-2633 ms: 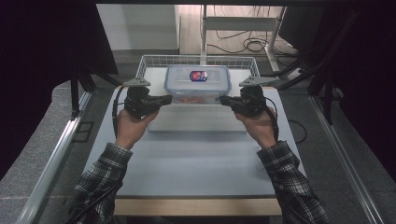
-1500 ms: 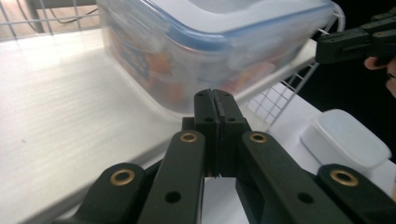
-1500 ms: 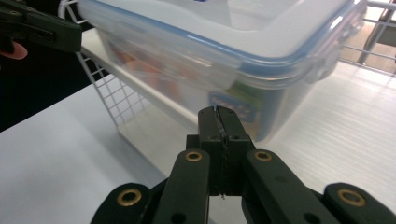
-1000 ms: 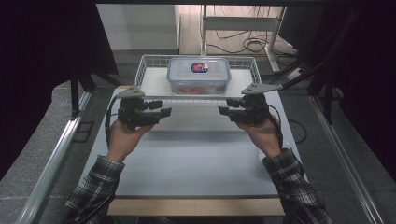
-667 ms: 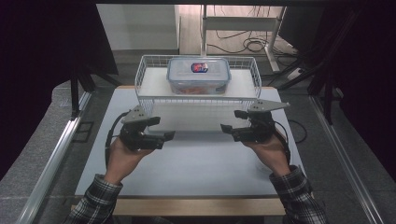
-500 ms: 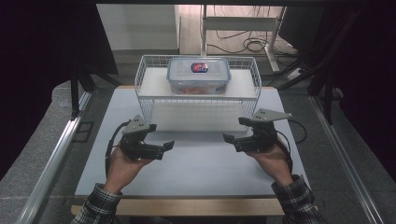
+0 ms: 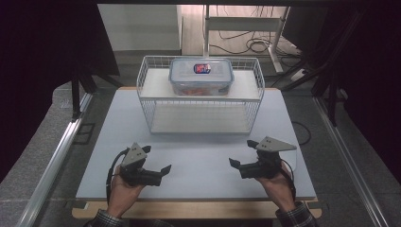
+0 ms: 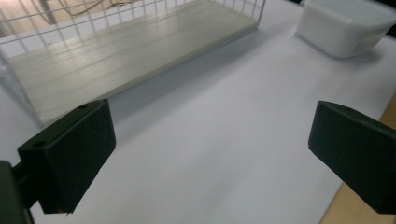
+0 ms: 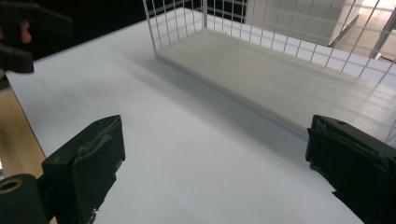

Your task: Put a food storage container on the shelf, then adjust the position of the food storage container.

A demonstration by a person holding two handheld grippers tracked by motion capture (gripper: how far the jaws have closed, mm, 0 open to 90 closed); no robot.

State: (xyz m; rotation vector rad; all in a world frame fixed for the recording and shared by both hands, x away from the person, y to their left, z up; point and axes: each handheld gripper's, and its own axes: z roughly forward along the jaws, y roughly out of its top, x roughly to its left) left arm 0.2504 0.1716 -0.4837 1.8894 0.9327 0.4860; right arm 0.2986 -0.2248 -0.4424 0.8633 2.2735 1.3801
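Container [image 7: 201,75] with the clip lid sits on top of the wire rack [image 7: 201,111]; left gripper [image 7: 153,165] and right gripper [image 7: 239,163], jaws just spread and empty, should settle gently on the worktop [image 7: 203,161], well apart.

Black left gripper [image 7: 156,171] with grey plate; plaid sleeve cuffs.

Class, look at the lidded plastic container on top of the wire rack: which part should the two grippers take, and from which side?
Grip the container at its two short ends, one gripper from the left and one from the right. It lies lengthwise across the wire rack, lid on, with both ends clear above the rack's rim.
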